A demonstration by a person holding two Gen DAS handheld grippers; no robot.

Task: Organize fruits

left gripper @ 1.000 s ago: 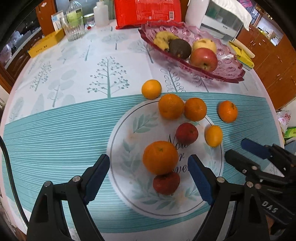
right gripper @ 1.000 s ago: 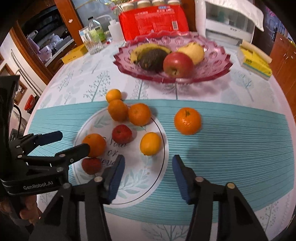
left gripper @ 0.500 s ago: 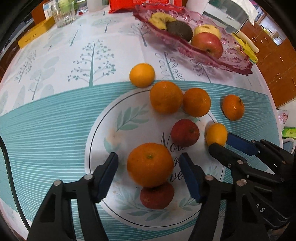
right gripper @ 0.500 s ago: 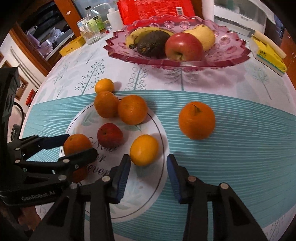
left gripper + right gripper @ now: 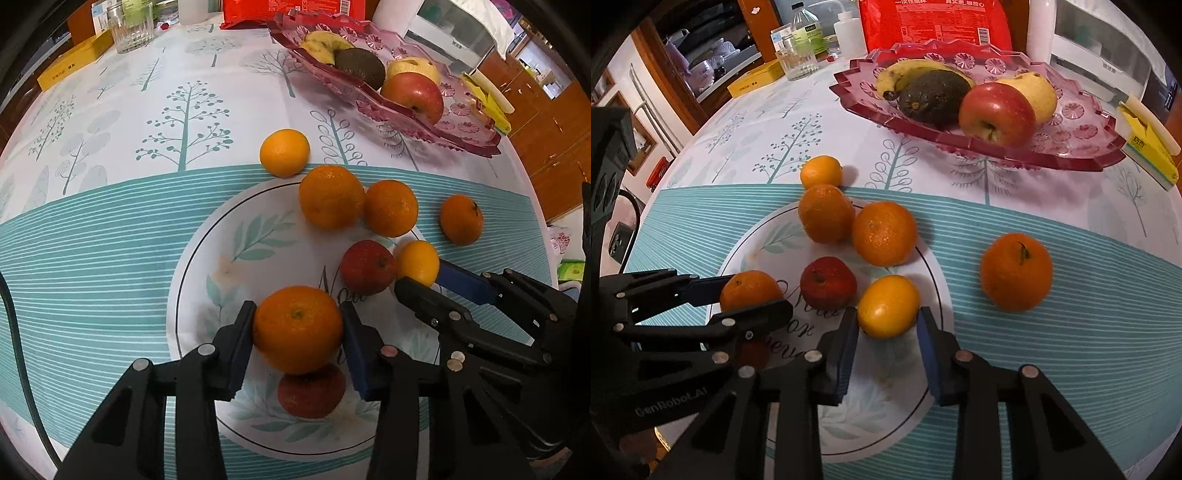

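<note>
On the round print of the tablecloth, my left gripper points steeply down with its jaws closing, and both pads press the sides of a large orange. A small red fruit lies just under that orange. My right gripper is shut on a small yellow-orange citrus. Beside it sit a red apple-like fruit and several loose oranges, one alone at the right. The pink glass dish at the back holds a banana, an avocado, an apple and a pear.
Behind the dish stands a red bag. A glass tumbler and a yellow box are at the far left, and a yellow pack lies at the right edge. The two grippers work close side by side.
Both grippers came down toward the fruit and closed. The left jaws went from wide open to gripping the large orange, and the right jaws narrowed onto the small yellow-orange citrus.
</note>
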